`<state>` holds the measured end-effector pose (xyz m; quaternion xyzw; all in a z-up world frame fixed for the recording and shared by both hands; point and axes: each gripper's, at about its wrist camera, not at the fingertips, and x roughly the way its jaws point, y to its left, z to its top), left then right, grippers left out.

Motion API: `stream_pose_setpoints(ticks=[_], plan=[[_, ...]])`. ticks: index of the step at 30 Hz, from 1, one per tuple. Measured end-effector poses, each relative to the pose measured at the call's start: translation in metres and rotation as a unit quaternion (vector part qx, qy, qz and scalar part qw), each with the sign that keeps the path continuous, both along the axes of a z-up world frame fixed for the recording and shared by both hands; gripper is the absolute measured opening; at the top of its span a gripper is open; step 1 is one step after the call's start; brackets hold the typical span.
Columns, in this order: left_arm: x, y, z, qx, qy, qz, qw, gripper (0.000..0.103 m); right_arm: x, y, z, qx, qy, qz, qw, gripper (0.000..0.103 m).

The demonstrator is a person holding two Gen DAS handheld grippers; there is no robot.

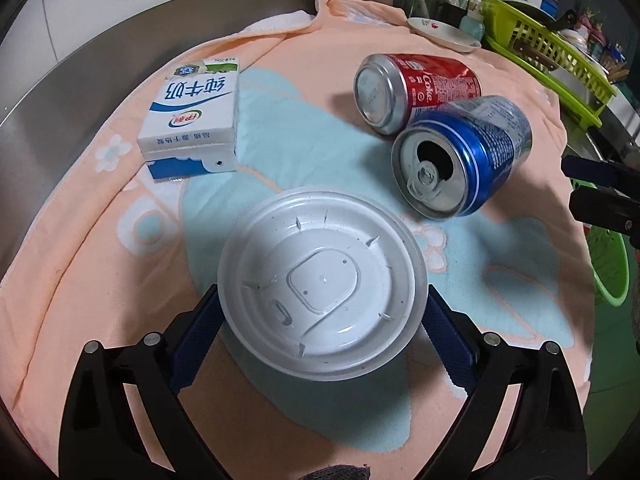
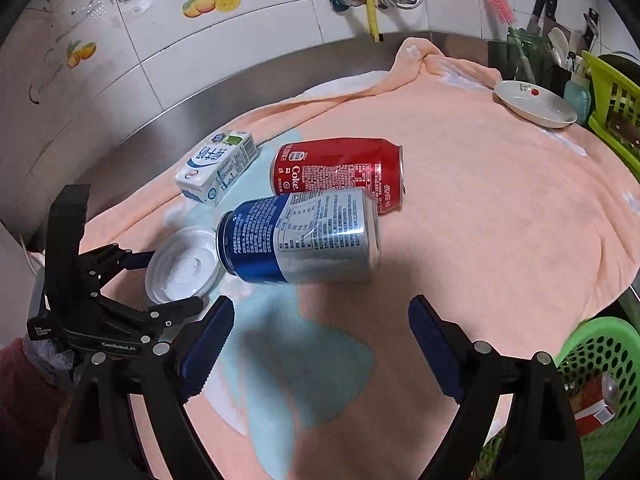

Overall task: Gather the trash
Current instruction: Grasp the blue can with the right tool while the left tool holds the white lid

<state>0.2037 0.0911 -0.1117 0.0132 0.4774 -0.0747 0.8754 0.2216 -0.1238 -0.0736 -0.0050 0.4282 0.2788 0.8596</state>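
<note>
Left gripper (image 1: 323, 322) fingers sit either side of the round white plastic lid (image 1: 322, 284), blue pads at its 9 and 3 o'clock rim, touching or nearly so; can't tell if it's squeezed tight or the lid is off the peach-and-teal towel (image 1: 500, 280) yet. Right gripper (image 2: 320, 344) is wide open, holding nothing, hovering over bare towel with the dented blue-and-silver drink can (image 2: 298, 236) lying on its side at its 12 o'clock. Red cola can (image 2: 340, 172) lies just behind, touching the blue one; white-and-blue milk carton (image 2: 218, 166) at 11 o'clock, apart. To do this well: clamp the lid evenly across its widest part, since thin plastic likely flexes and pops out; lift flat, then carry toward the green perforated basket (image 2: 600, 364) at right gripper's 4 o'clock, probably the bin.
</note>
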Motion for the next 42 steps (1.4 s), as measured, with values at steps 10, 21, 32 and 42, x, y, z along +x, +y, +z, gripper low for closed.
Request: stream_pose_setpoints(ticks=[10, 21, 32, 42], plan=[[-0.016, 0.018, 0.012, -0.006, -0.037, 0.031, 0.9988, 0.089, 0.003, 0.023, 0.017, 0.017, -0.016, 0.006, 1.0, 0.086], [-0.046, 0.062, 0.031, -0.035, -0.062, 0.087, 0.9937, 0.089, 0.018, 0.097, 0.024, 0.029, -0.028, 0.086, 0.995, 0.086], [-0.066, 0.087, 0.028, -0.045, -0.061, 0.113, 0.9907, 0.089, 0.055, 0.142, 0.0, 0.003, 0.021, 0.127, 0.992, 0.086], [-0.067, 0.084, 0.026, -0.054, -0.06, 0.105, 0.9912, 0.089, 0.059, 0.16, -0.009, -0.044, 0.016, 0.129, 0.991, 0.087]])
